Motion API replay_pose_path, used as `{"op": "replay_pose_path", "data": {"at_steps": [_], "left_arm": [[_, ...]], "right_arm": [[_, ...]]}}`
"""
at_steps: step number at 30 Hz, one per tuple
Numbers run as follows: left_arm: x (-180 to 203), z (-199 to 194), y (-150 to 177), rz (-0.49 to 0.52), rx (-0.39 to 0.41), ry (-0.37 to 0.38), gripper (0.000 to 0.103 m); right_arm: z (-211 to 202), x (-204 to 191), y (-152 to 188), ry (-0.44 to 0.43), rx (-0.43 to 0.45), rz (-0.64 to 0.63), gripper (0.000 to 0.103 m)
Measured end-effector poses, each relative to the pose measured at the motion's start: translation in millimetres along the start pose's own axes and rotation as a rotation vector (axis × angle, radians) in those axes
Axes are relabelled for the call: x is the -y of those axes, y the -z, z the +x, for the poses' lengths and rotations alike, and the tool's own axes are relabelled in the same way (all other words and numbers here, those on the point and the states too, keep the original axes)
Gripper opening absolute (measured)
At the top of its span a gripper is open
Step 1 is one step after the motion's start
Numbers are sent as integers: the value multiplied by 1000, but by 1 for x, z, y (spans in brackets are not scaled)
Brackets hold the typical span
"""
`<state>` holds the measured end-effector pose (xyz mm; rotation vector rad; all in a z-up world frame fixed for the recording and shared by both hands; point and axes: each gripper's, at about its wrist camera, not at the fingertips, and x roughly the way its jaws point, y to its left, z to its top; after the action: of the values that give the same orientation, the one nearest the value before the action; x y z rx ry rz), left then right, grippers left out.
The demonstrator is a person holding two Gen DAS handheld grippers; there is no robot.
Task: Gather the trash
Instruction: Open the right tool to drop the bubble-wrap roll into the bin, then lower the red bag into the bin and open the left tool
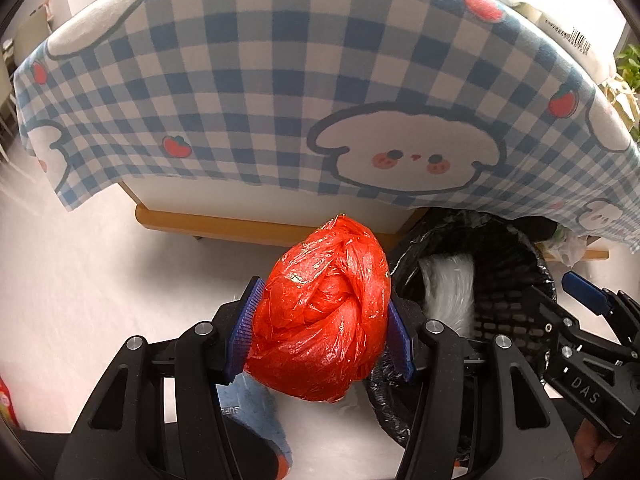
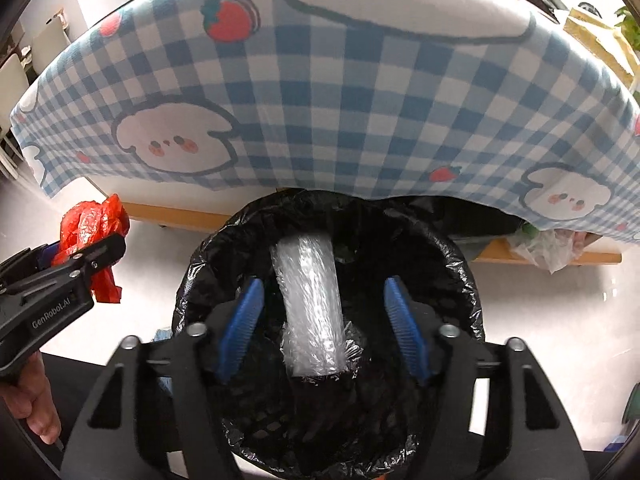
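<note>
Left tool (image 1: pixel 320 332): ribbed blue pads clamped on both flanks of a crumpled red plastic bag (image 1: pixel 328 312). The bag is a glossy, twisted film wad, roughly egg-shaped, bulging above and below the pads. In the right wrist view the same tool (image 2: pixel 86 264) shows at the left edge, with red film sticking out past its black fingers.

Right tool (image 2: pixel 324 320): released, pads spread wide with nothing between them, pointing down into the mouth of the bin (image 2: pixel 460 280). No earlier frame, so opening motion not called.

Directly under the right tool: a bubble wrap roll (image 2: pixel 312 308), translucent white, cylindrical, dimpled texture, lying tilted inside the bin and clear of both pads. The left wrist view sees it (image 1: pixel 448 288) to the right of the red wad.

Bin: round, black perforated mesh wall with a wrinkled black liner folded over the rim (image 1: pixel 440 240). It stands on a pale smooth floor (image 1: pixel 100 280), just right of the left tool.

Beyond both tools: a soft blue-and-white gingham cloth (image 1: pixel 260 80) with cartoon puppy faces and strawberries, draped over a surface with a wooden lower edge (image 1: pixel 224 224). A clear crumpled plastic bag (image 2: pixel 548 248) sits under the cloth's overhang, to the right of the bin.
</note>
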<state>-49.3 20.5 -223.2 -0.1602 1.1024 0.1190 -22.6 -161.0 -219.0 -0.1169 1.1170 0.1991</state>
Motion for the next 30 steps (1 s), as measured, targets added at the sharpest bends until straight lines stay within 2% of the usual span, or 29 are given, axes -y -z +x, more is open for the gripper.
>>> {"op": "replay_pose_path", "data": {"at_steps": [4, 9, 22, 30], "left_arm": [[5, -8, -4, -2, 3, 2, 55], [17, -21, -7, 6, 16, 7, 55], [71, -34, -4, 65, 39, 36, 55], [108, -25, -1, 102, 17, 48, 55]], "right_arm": [[-10, 4, -3, 3, 28, 2, 85], [-24, 17, -7, 2, 62, 19, 94], [-47, 59, -1, 35, 105, 67, 96], [-54, 101, 10, 66, 112, 129, 96]]}}
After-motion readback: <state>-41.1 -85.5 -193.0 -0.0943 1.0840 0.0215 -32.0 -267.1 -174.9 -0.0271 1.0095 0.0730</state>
